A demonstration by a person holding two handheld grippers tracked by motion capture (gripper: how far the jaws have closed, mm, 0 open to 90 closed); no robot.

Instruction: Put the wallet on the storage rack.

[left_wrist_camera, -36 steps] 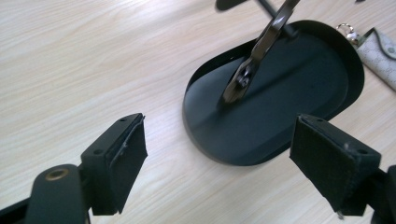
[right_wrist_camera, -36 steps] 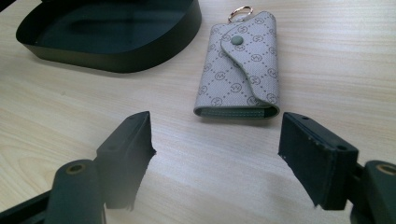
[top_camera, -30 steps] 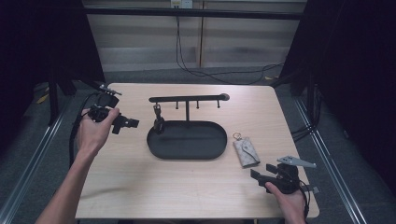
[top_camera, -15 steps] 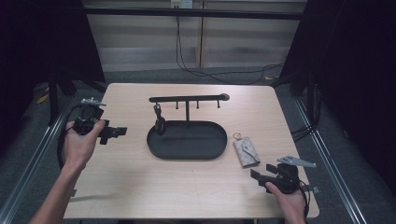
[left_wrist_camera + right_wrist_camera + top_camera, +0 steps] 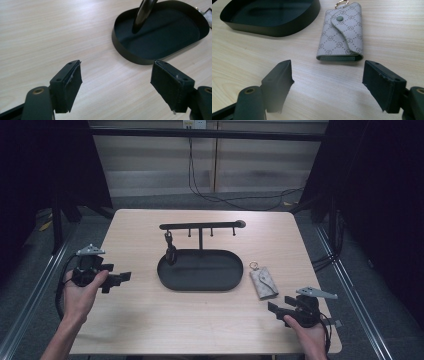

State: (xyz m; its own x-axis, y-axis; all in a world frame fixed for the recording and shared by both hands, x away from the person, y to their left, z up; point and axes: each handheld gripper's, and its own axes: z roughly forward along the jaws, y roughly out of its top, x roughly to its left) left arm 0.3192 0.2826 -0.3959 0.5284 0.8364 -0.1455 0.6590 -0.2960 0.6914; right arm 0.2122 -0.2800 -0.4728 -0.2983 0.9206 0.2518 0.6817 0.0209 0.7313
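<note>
Key pouch (image 5: 342, 33) lying flat on table (image 5: 150, 330), just right of tray (image 5: 165, 275), directly ahead of right gripper (image 5: 328, 85). Looking light, soft, slightly slick; best pinching across near folded edge. Right jaws gaping, just been widening, nothing between. Tray holding a dark strap (image 5: 170, 254) hanging from rack (image 5: 200, 226).

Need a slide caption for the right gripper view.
Open right hand-held gripper faces a grey monogram key pouch lying flat beside the black oval tray.
</note>
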